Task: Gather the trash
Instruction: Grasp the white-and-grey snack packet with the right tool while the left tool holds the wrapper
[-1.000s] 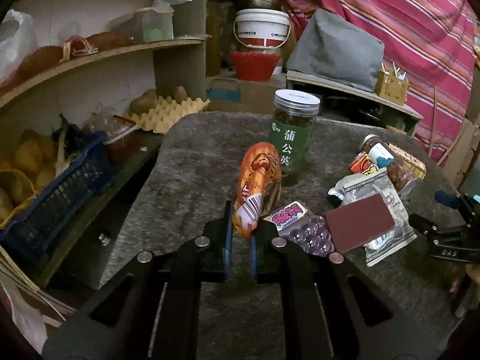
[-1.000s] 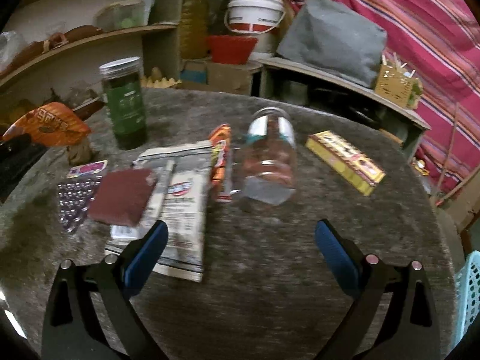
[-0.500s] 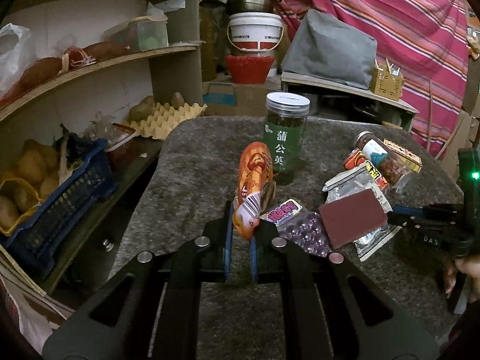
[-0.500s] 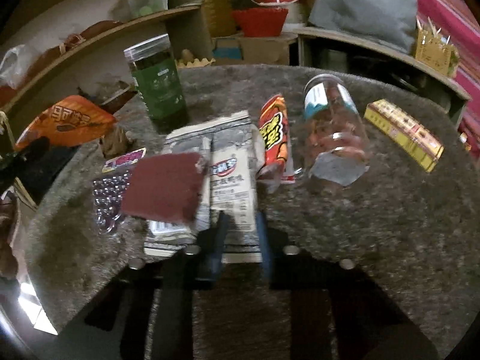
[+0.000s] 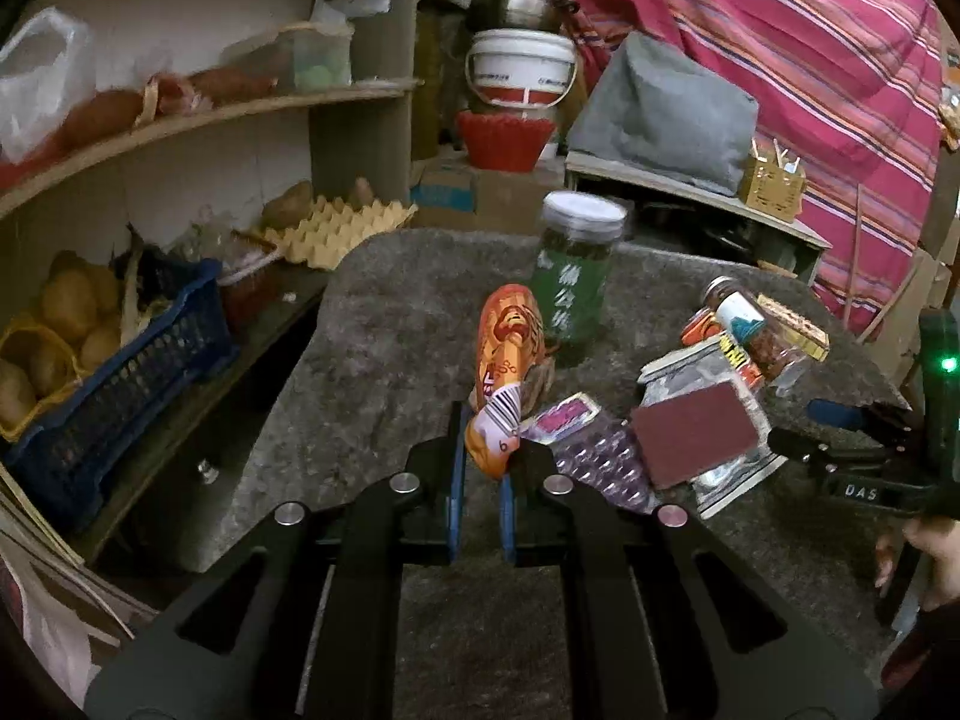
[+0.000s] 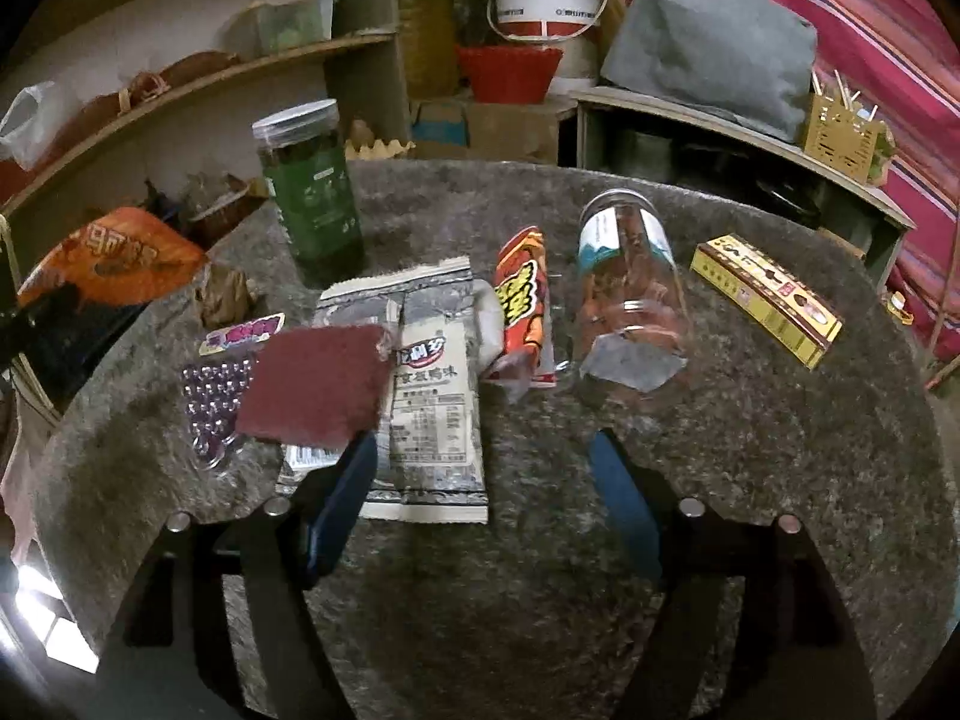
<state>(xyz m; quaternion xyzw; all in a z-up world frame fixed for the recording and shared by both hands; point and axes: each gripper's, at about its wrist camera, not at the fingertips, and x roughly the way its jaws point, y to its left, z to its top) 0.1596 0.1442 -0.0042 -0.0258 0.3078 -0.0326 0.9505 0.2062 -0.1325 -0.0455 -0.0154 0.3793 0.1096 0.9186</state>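
Observation:
My left gripper [image 5: 480, 456] is shut on an orange snack wrapper [image 5: 507, 360] and holds it above the grey table [image 5: 390, 324]. The wrapper also shows at the left of the right wrist view [image 6: 114, 258]. My right gripper [image 6: 483, 468] is open and empty above the near table, close to a silver food packet [image 6: 426, 372]. A dark red pad [image 6: 318, 384], a purple blister pack [image 6: 219, 384], a red-yellow wrapper [image 6: 525, 300] and a crumpled brown wrapper [image 6: 225, 294] lie on the table.
A green-labelled jar [image 6: 309, 192] stands at the back. A clear jar [image 6: 630, 282] lies on its side beside a yellow box [image 6: 768, 297]. Shelves with a blue basket [image 5: 114, 372] and an egg tray [image 5: 336, 228] are to the left.
My right gripper shut half a second ago and is open again now, drawn back a little. My left gripper still holds the orange wrapper, with the view shifted slightly.

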